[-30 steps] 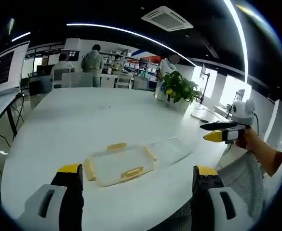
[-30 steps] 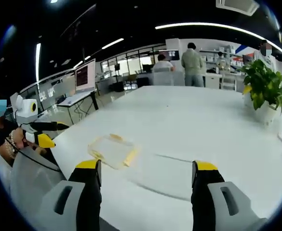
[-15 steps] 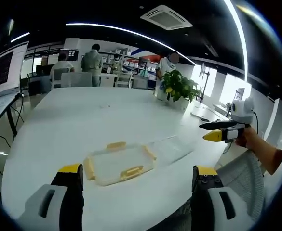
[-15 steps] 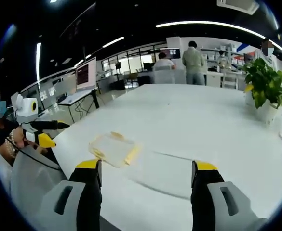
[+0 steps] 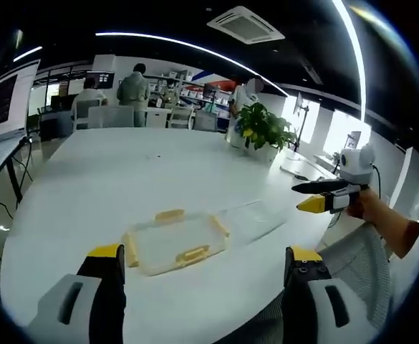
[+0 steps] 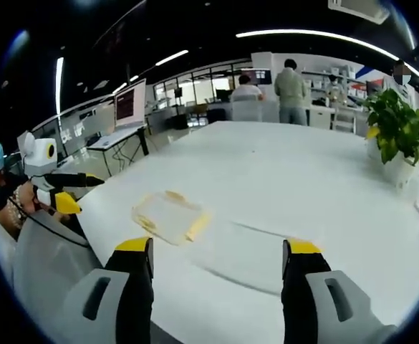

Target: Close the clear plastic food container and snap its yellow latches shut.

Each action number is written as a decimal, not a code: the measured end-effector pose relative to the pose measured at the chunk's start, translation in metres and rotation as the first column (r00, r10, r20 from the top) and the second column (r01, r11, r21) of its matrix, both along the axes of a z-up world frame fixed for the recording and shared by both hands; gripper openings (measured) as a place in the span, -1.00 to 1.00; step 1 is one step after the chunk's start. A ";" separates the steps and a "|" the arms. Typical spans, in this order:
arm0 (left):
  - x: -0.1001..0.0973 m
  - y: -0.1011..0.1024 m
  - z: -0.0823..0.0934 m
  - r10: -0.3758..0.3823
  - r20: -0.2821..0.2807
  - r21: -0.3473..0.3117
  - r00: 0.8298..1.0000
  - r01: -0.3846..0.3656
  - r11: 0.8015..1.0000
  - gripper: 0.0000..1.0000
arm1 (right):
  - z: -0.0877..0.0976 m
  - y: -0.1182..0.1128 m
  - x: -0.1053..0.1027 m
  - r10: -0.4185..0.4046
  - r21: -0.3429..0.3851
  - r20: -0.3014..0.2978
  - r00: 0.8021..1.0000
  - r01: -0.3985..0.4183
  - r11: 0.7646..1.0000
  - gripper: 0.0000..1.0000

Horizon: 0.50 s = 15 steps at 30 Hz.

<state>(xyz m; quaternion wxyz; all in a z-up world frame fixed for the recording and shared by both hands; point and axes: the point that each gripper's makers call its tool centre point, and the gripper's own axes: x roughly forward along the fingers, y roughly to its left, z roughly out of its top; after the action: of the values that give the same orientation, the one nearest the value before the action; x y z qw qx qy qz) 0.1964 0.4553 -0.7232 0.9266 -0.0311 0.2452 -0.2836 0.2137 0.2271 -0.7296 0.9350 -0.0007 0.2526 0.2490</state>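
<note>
The left gripper [image 5: 202,261] hangs above the near edge of a white table [image 5: 109,172], its two yellow-tipped jaws spread wide apart with nothing between them. The right gripper [image 6: 216,251] is held the same way above that edge, jaws parted and empty. Each gripper also appears in the other's view, gripped in a hand beyond the table's edge, dark jaws and yellow tips pointing inward over the tabletop.

Just ahead of the left gripper, near the table's front edge, lies the clear plastic food container [image 5: 177,242], a shallow tray resting flat. Yellow latches [image 5: 193,254] stand out along its sides. A clear lid [image 5: 256,218] stretches out flat on the tabletop from the container's far side, toward the right gripper. In the right gripper view the container [image 6: 167,216] sits to the left of the jaws.

A potted plant [image 5: 263,136] stands near the table's far right edge. A monitor [image 6: 130,104] is set up beyond the table's left side, and people [image 6: 290,86] stand at desks past the far end.
</note>
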 end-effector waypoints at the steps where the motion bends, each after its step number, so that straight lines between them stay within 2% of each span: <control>1: 0.000 0.000 0.000 0.001 0.001 0.002 1.000 -0.001 1.000 0.77 | 0.000 0.000 0.000 0.003 -0.003 -0.001 1.000 -0.003 1.000 0.40; 8: -0.002 0.000 0.000 -0.002 -0.010 -0.012 1.000 0.001 1.000 0.75 | 0.000 0.001 -0.001 0.006 0.007 0.000 1.000 -0.006 1.000 0.37; 12: 0.000 0.002 0.003 0.010 0.005 -0.021 1.000 -0.010 1.000 0.76 | -0.001 0.003 -0.002 0.015 0.008 -0.005 1.000 -0.015 1.000 0.34; 15: -0.001 -0.001 0.002 -0.007 -0.002 -0.020 1.000 0.007 1.000 0.77 | -0.003 0.006 -0.003 0.030 0.005 -0.015 0.999 -0.029 1.000 0.30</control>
<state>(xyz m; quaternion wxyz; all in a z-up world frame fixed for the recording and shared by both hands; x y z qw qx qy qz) 0.1950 0.4545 -0.7215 0.9249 -0.0398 0.2431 -0.2895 0.2110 0.2332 -0.7327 0.9293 -0.0001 0.2590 0.2634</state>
